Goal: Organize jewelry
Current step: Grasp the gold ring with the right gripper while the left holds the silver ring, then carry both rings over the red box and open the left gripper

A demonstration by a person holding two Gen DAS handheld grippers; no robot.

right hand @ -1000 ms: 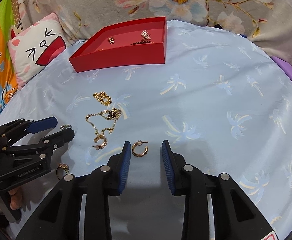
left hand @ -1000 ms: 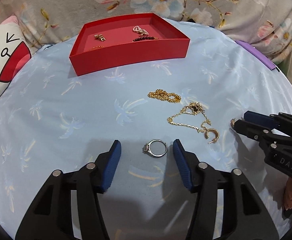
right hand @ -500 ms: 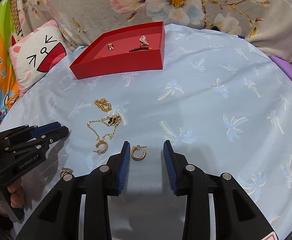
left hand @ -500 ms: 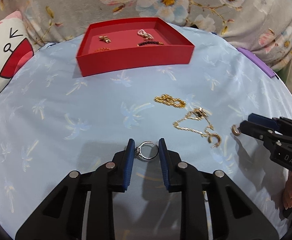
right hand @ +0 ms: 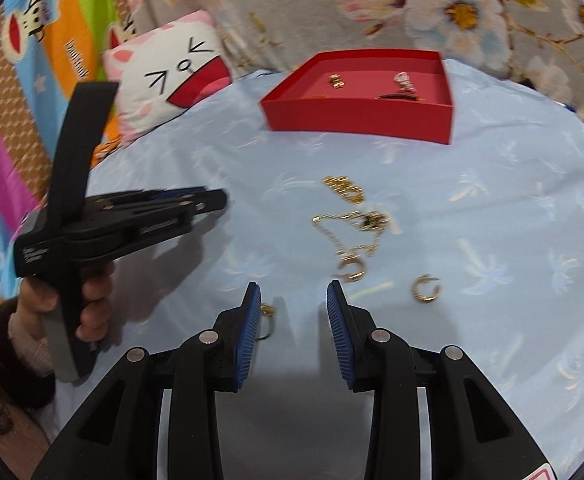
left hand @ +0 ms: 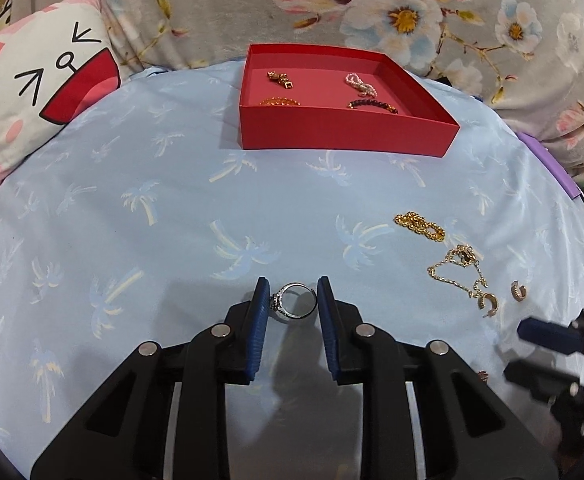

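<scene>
Silver ring (left hand: pixel 294 302) clamped between left tool (left hand: pixel 294 305) pads, lifted off the bed (left hand: pixel 172 220), nearer than the red tray (left hand: pixel 344 132). Its jaws just closed on it. Right tool (right hand: pixel 294 312) apart, nothing gripped. Gold chains (left hand: pixel 420 226) and hoop earrings (right hand: pixel 426 289) lie right of the ring on light-blue palm-print sheet; floral fabric behind the tray.

Open cloth (left hand: pixel 172 220) left+centre up to red tray (left hand: pixel 344 136), gold chains (left hand: pixel 420 226) clutter right
</scene>
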